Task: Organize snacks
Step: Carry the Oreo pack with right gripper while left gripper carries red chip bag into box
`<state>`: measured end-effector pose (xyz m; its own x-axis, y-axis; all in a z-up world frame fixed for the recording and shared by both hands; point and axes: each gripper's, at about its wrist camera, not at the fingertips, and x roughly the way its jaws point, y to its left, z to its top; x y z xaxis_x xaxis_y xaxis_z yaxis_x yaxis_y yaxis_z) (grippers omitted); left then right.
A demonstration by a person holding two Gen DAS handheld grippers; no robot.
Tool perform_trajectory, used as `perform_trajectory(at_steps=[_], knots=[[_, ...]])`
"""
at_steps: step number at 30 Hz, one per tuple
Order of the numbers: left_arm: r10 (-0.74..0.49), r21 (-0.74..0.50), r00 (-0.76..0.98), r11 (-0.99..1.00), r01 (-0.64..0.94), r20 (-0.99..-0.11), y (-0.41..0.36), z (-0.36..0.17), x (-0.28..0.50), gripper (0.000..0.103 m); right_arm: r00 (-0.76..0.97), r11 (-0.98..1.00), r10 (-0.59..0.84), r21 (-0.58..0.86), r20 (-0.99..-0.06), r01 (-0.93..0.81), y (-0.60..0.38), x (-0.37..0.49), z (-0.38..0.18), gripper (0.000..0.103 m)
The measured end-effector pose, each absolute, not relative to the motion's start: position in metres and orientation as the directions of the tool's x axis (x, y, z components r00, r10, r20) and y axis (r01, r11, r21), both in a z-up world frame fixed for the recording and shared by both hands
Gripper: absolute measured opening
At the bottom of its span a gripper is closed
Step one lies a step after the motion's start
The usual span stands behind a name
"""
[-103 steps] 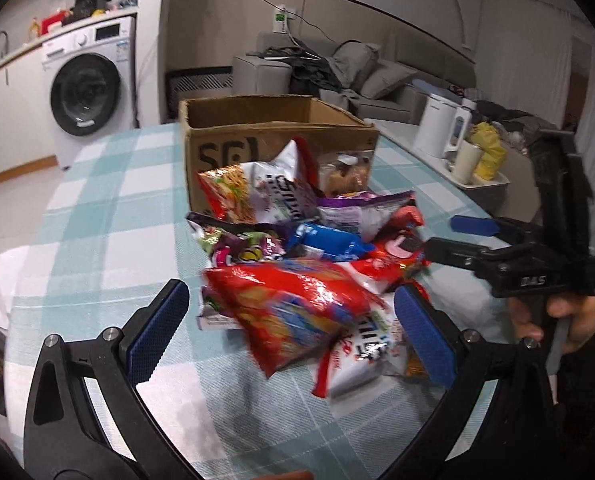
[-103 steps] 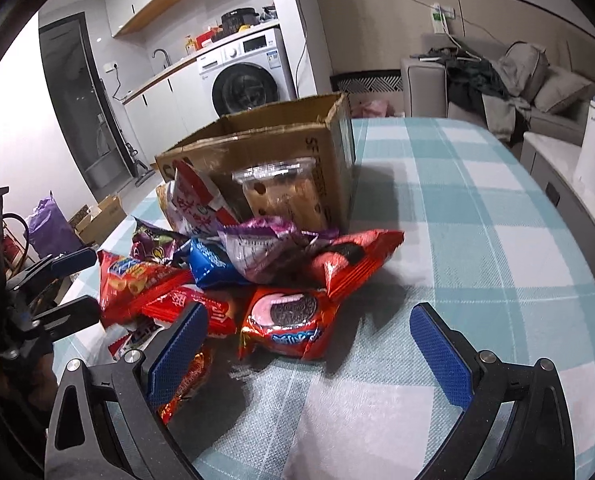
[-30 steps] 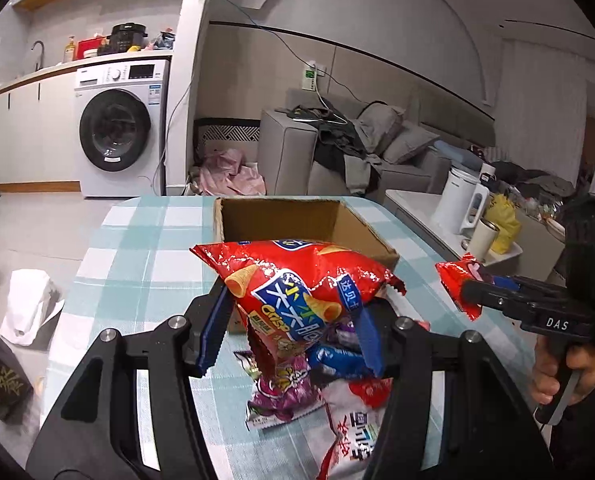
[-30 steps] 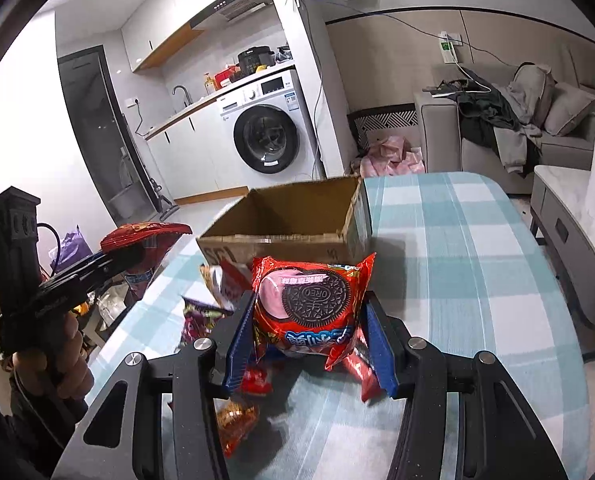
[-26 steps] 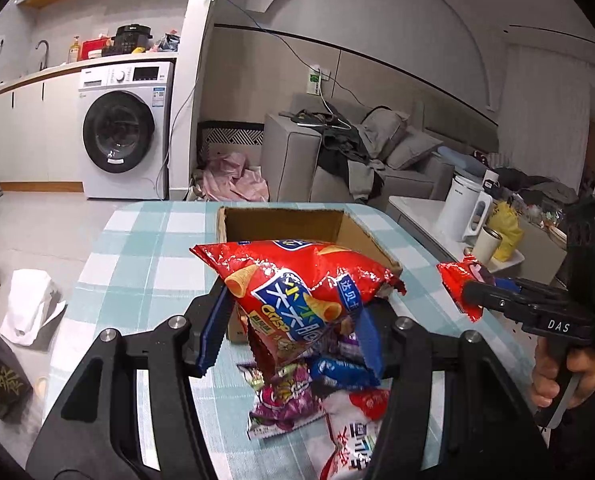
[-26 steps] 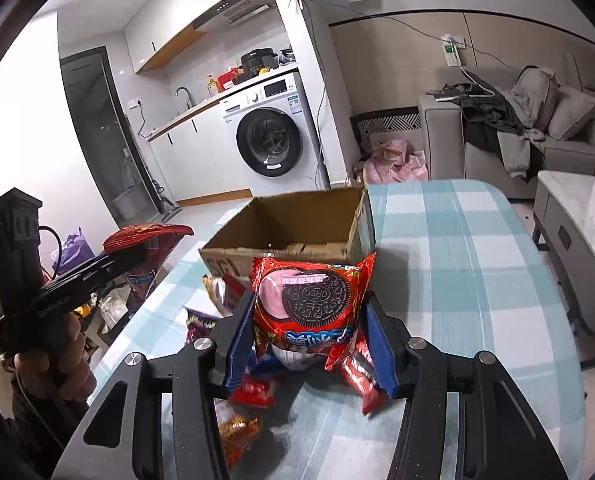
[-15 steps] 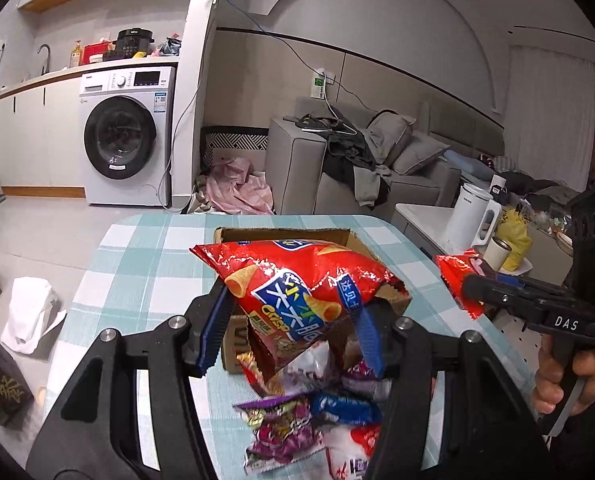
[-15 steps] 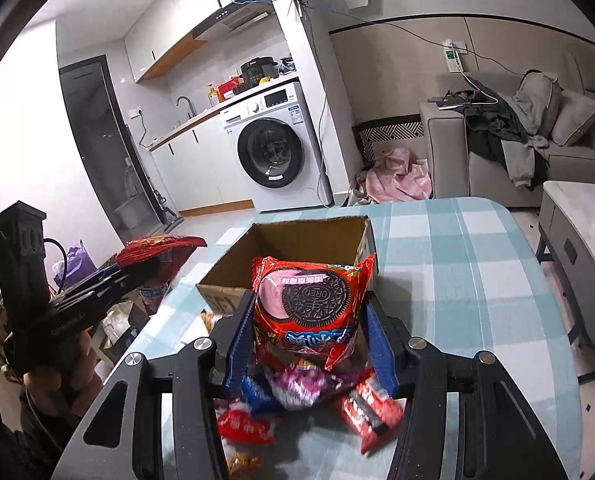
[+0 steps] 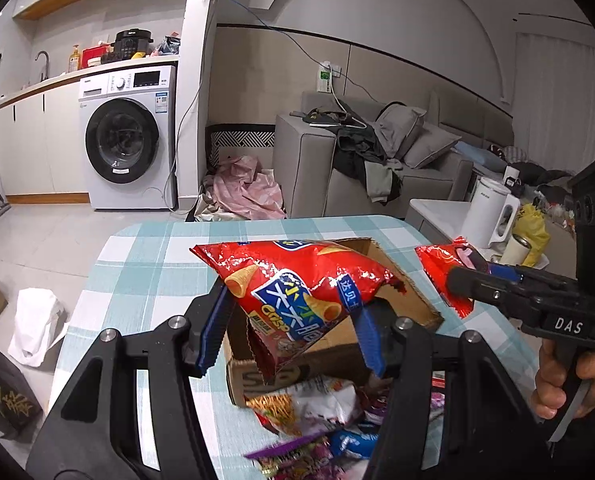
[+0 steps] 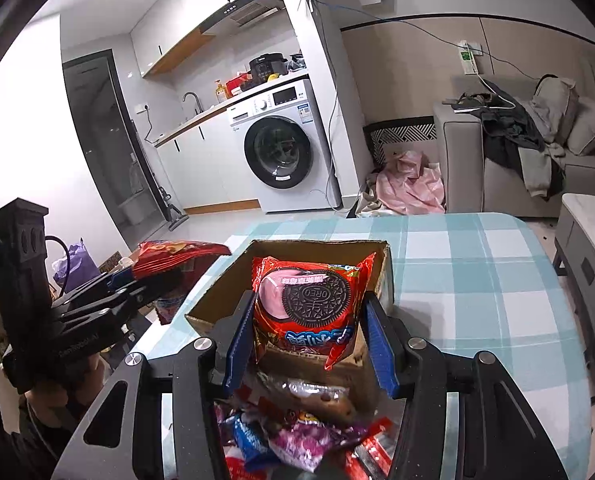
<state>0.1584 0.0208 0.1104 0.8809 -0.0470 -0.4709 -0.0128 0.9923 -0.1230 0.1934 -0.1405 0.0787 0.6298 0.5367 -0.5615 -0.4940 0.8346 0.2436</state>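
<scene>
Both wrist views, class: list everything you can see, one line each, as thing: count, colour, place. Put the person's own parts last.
Corn snack bag: one, red, held above the box.
Oreo pack: one, red, held above the box.
Cardboard box: one, brown, open, on the table.
Loose snack packs: several, mixed colours, piled on the table in front of the box.
Table: one, teal-and-white check cloth.
Washing machine: one, white, under the counter.
Sofa: one, grey, clothes on it.
Kettle: one, white, side table.
Left hand-held gripper: black, blue pads, shut on corn snack bag.
Right hand-held gripper: black, blue pads, shut on Oreo pack.

A white washing machine [image 9: 127, 148] stands beside a grey sofa [image 9: 377, 168].
</scene>
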Motion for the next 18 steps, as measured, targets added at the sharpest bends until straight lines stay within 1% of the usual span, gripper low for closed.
perform_trajectory(at_steps=[6, 18], knots=[[-0.037, -0.108, 0.864, 0.994, -0.020, -0.502, 0.019, 0.098, 0.196, 0.053, 0.616, 0.837, 0.536, 0.266, -0.578, -0.479, -0.136, 0.213, 0.065, 0.052], [-0.044, -0.094, 0.829, 0.996, -0.010, -0.558, 0.016, 0.061, 0.238, 0.053, 0.587, 0.838, 0.532, 0.278, -0.610, -0.469, -0.126, 0.238, 0.037, 0.052]])
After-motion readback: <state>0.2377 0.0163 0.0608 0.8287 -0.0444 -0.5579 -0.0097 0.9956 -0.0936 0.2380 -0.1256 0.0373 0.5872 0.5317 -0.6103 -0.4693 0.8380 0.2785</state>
